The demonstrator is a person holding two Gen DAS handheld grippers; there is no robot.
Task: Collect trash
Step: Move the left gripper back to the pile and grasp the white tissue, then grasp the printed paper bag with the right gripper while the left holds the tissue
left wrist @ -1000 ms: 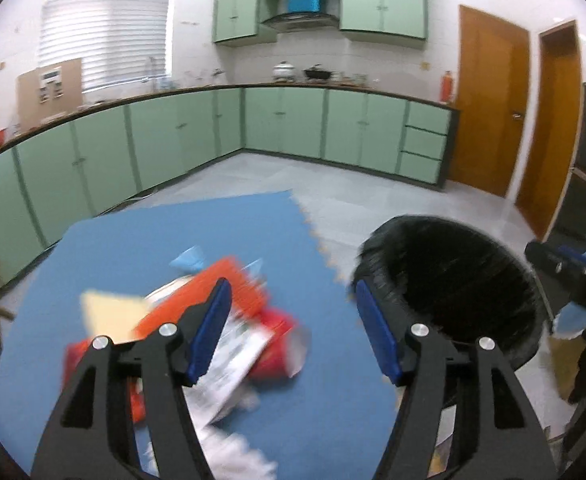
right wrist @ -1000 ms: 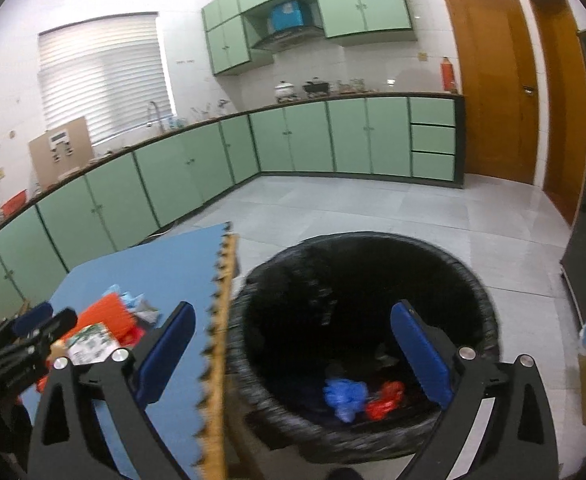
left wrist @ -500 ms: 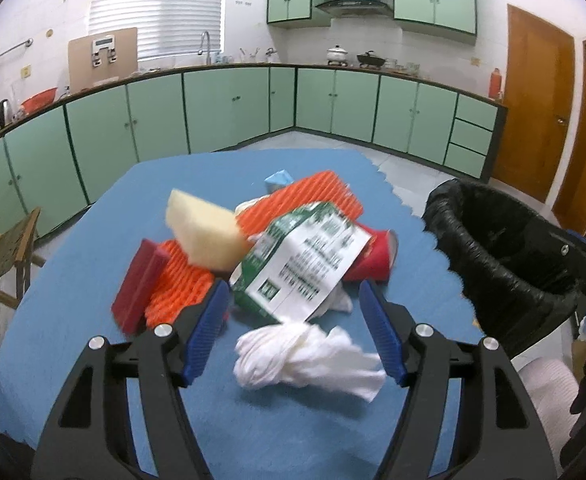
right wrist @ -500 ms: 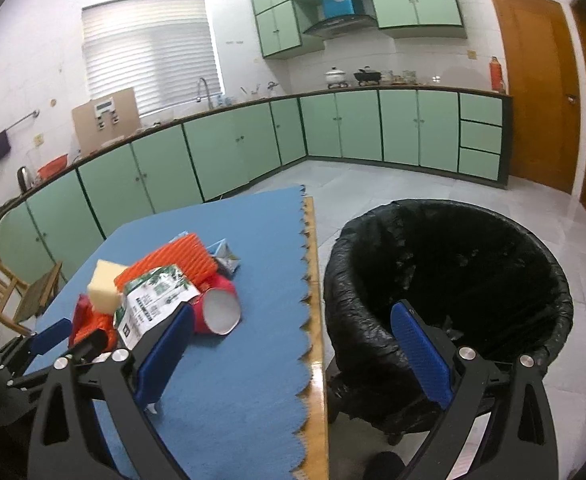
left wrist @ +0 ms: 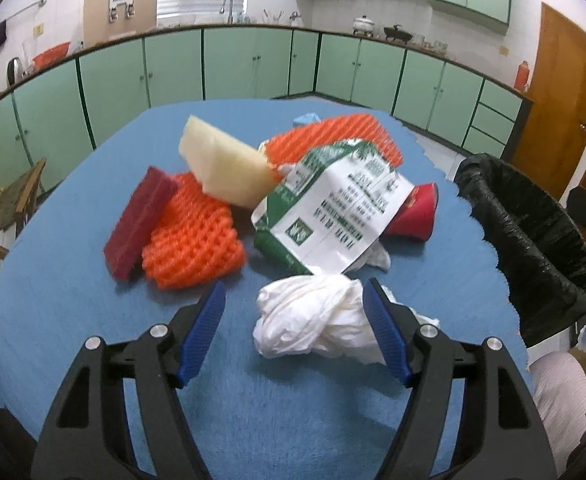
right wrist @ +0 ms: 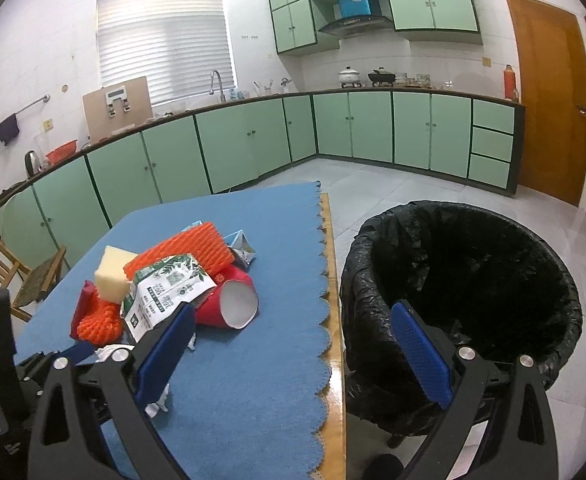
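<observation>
Left tool [left wrist: 295,328] sits low over the bench [left wrist: 93,320], blue pads spread apart, jaws just been opening wider; crumpled white tissue wad [left wrist: 313,320] lies between them, up against the right-side pad [left wrist: 385,336], w/ clear gap to the other pad, so not clamped. Just beyond the wad is the rest of the trash pile: green-and-white printed carton wrapper [left wrist: 333,216] lying flat on top, orange foam net [left wrist: 193,240] to its left, dark red block [left wrist: 139,220] touching that net's left edge, pale yellow sponge [left wrist: 225,168] tilted on the net, second orange net [left wrist: 333,140] at the back, red paper cup [left wrist: 417,212] on its side, poking out from under the wrapper at right. Small blue scrap [left wrist: 305,119] at far edge of pile. Right tool [right wrist: 293,344] also spread wide, nothing between its pads, held off the bench's right edge w/ one pad over the blue cover and one in front of the bin. Black-bagged trash bin [right wrist: 473,280] stands on the floor just beside the bench; inside too dark to tell contents. Cup's white mouth faces the right wrist cam.
</observation>
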